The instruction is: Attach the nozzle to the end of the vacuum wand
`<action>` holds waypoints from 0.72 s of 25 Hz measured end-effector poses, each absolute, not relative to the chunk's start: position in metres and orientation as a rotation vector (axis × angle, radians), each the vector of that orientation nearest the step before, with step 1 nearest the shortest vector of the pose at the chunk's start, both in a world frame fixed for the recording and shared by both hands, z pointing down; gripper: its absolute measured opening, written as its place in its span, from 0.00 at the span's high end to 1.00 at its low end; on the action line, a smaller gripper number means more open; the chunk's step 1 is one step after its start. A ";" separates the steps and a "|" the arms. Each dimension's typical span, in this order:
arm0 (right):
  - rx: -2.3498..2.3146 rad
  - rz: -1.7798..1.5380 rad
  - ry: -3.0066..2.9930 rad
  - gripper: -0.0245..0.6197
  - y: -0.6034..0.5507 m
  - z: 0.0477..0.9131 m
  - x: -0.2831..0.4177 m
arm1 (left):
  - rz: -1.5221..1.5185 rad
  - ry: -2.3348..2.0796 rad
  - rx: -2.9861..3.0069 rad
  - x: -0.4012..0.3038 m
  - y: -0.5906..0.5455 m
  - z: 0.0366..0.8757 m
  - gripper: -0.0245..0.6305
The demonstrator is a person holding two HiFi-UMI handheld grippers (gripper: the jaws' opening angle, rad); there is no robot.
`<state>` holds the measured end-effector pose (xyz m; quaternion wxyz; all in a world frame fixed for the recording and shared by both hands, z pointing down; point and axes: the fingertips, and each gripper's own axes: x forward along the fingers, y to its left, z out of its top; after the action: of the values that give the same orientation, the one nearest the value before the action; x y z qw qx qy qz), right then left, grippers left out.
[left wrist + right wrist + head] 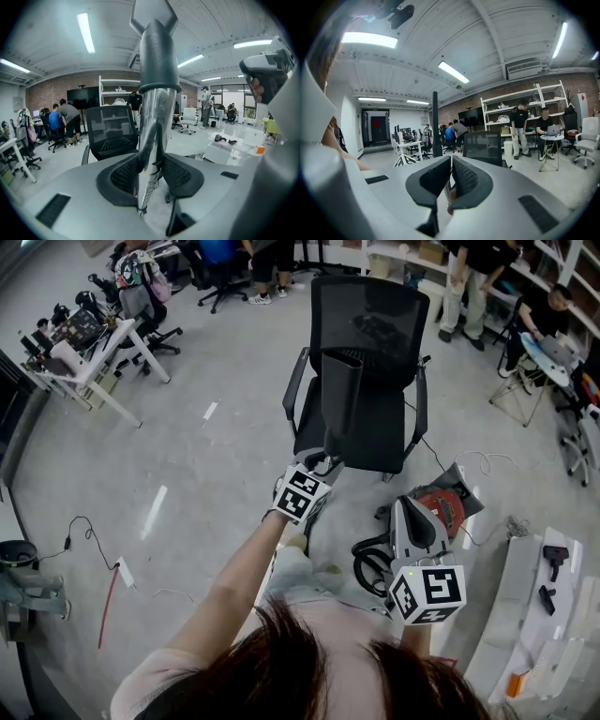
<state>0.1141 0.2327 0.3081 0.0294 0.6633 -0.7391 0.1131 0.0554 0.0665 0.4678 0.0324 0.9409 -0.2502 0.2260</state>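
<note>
my left arm (234, 587) stretched to mid-frame, left claw (151, 164) clamped on wand (157, 117), nozzle (158, 51) on top, right claw (451, 176) lower right, shut, empty

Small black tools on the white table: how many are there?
2. The far tool lies on the white table; the near tool sits just closer to the person. Others may be hidden beyond the picture's edge.
</note>
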 end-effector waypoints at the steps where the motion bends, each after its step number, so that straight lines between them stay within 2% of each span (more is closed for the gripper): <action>1: 2.046 0.348 -2.279 0.91 0.232 0.308 0.114 | 0.694 -0.775 2.890 0.054 0.066 0.468 0.73; 18: 2.130 0.429 -2.249 0.92 0.217 0.314 0.128 | 0.703 -0.840 2.873 0.045 0.057 0.463 0.73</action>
<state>0.1281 0.2172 0.3140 0.0070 0.6811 -0.7192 0.1372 0.0452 0.0567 0.4627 0.0337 0.9339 -0.2731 0.2285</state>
